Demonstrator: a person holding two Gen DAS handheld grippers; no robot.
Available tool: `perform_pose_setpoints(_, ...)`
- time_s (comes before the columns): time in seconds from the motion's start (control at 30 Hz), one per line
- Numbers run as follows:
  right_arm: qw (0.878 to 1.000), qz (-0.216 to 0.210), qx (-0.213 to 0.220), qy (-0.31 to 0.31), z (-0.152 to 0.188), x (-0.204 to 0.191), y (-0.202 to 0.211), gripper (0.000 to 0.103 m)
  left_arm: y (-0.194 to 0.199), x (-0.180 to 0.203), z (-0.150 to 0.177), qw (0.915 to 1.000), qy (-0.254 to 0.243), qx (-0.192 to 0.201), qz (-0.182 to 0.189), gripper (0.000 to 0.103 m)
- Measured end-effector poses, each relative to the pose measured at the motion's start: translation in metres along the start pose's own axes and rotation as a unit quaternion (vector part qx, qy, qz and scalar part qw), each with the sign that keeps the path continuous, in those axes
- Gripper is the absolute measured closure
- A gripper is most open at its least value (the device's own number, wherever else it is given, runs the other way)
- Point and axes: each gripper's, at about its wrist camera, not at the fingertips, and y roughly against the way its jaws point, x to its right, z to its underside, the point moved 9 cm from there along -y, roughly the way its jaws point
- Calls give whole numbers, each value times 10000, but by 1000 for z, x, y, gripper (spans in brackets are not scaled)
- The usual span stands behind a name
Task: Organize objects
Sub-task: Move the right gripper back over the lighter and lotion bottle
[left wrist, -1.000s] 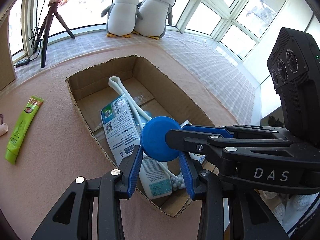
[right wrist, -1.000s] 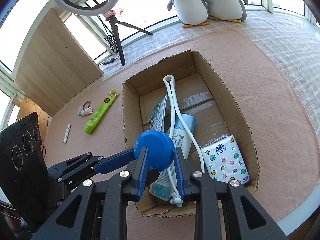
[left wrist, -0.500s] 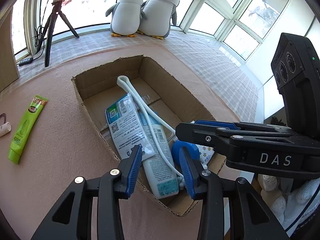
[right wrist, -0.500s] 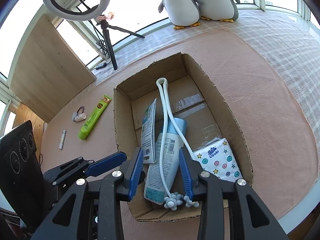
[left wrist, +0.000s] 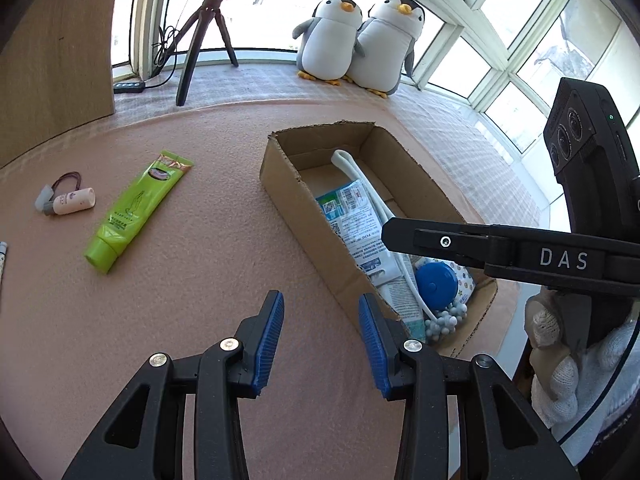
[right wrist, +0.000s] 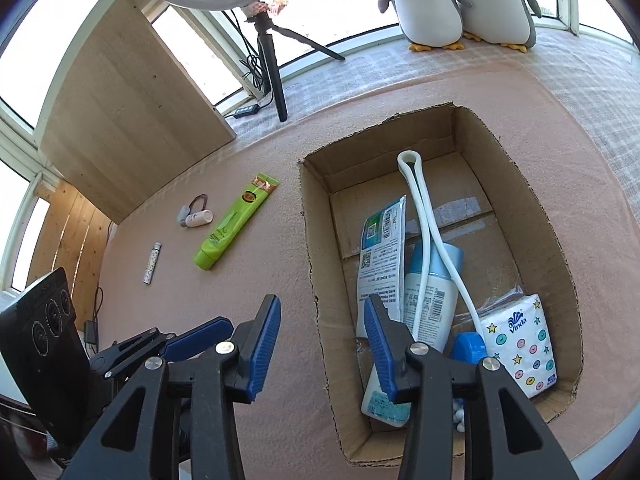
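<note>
Both tools empty. Left gripper [left wrist: 320, 340]: blue pads spread wide, nothing between them, bare pink mat below. Right gripper [right wrist: 320, 344]: pads equally spread, straddling the left wall of the cardboard box [right wrist: 316, 280]; nothing held.

Lower frame, right wrist view: box contents. Blue round lid [right wrist: 468, 346] lies at the near end, wedged between the white lotion bottle [right wrist: 430, 296] and the tissue pack [right wrist: 520, 344]. A white flexible loop [right wrist: 424, 216] runs lengthwise over the bottle; a flat printed sachet [right wrist: 380, 248] leans on the left inner wall. These look already organized.

Mid frame, left of the box, on the mat: green tube [left wrist: 136, 210], judged the next candidate.
- Left wrist view: lies up and to the left of the left gripper, well apart from it.
- Long axis: diagonal, cap at lower left, crimped end at upper right.
- That axis points roughly toward the box's far corner.
- Left gripper has open mat between it and the tube; right gripper would have to cross over the left tool. Left judged nearer.
- A grasp across the tube's width would call for rotating the pads off their present line. Judgement only.

Farther left: small pink bottle [left wrist: 74, 202] with a hair tie touching it, just beside the tube's midsection. A thin patterned stick [right wrist: 152, 262] sits beyond, near the frame's left edge in the left wrist view.

Top of frame: two plush penguins [left wrist: 360, 44] on the sill, tripod [left wrist: 204, 48] to their left.
</note>
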Motion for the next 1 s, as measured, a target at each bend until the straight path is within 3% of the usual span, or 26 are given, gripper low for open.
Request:
perform_pose_setpoints(0.4, 9968, -288, -334, 672, -12, -85, -50, 63, 56, -116, 32, 9934, 925, 226, -645, 61)
perform_pose_setpoints(0.77, 9917, -571, -500, 1037, -62, -169, -104, 63, 105, -201, 54, 9814, 1584, 516, -951, 61)
perform_pose_setpoints(1.0, 9895, -221, -938, 1073, -94, -201, -178, 63, 134, -242, 89, 9729, 1967, 603, -1058, 61)
